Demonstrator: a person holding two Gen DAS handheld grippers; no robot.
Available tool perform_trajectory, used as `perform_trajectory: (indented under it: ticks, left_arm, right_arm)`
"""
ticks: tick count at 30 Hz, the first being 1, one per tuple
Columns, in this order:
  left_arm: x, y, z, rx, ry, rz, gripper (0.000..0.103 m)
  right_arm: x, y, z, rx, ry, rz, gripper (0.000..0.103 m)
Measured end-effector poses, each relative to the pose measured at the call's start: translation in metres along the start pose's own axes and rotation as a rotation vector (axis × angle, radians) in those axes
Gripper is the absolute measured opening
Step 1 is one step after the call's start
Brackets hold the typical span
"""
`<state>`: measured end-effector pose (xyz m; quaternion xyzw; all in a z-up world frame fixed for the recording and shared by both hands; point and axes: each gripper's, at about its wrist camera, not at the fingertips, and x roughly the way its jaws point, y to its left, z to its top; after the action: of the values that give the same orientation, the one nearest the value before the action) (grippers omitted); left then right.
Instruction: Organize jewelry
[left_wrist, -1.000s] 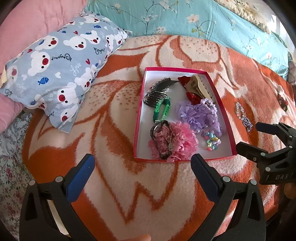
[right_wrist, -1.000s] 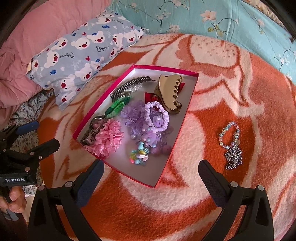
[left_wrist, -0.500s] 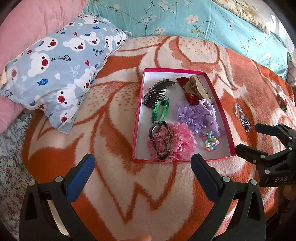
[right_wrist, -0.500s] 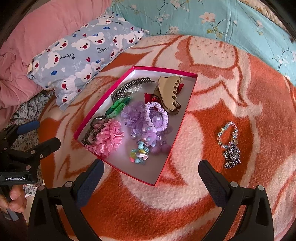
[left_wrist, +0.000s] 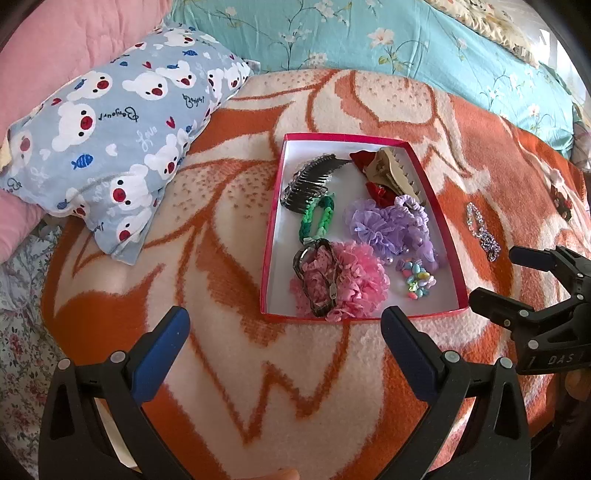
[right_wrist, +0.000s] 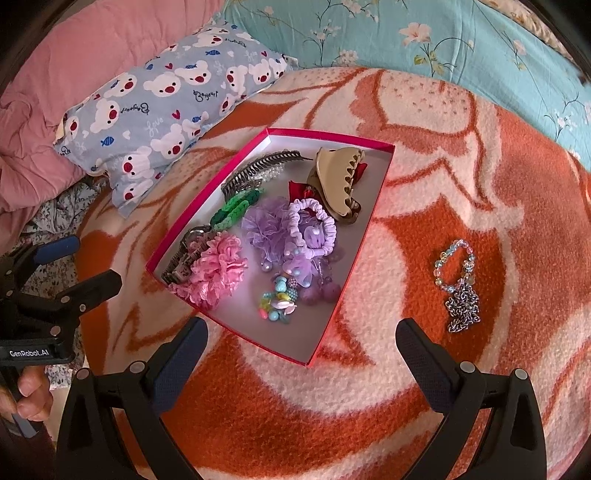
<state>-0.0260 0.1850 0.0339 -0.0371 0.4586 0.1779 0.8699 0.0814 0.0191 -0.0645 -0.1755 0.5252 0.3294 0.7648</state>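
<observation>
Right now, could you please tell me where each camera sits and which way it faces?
Left wrist: on the left gripper, fingers open, looking forward and down over the blanket at the red box; the right gripper enters at right.
Right wrist: on the right gripper, fingers open, facing the box from its right side, beaded bracelet and chain lying outside it; the left gripper and a hand show at left.
Shared: box, bracelet, chain, bear pillow.

Soft daylight lit both views evenly, with faint shadows and no glare. Fisheye distortion bent the blanket (left_wrist: 258, 369) edges, corners went black, and focus stayed sharp centrally.
</observation>
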Motion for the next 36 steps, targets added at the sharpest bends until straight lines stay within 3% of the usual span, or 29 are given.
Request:
perform_trajectory:
  ticks: [36]
  left_arm:
    - [-0.0029,0.0016,-0.0024,0.002,-0.017,0.010,0.103]
  right_arm:
    - [-0.0026,0.0086,-0.0037,-0.003,-0.002,0.008,0.102]
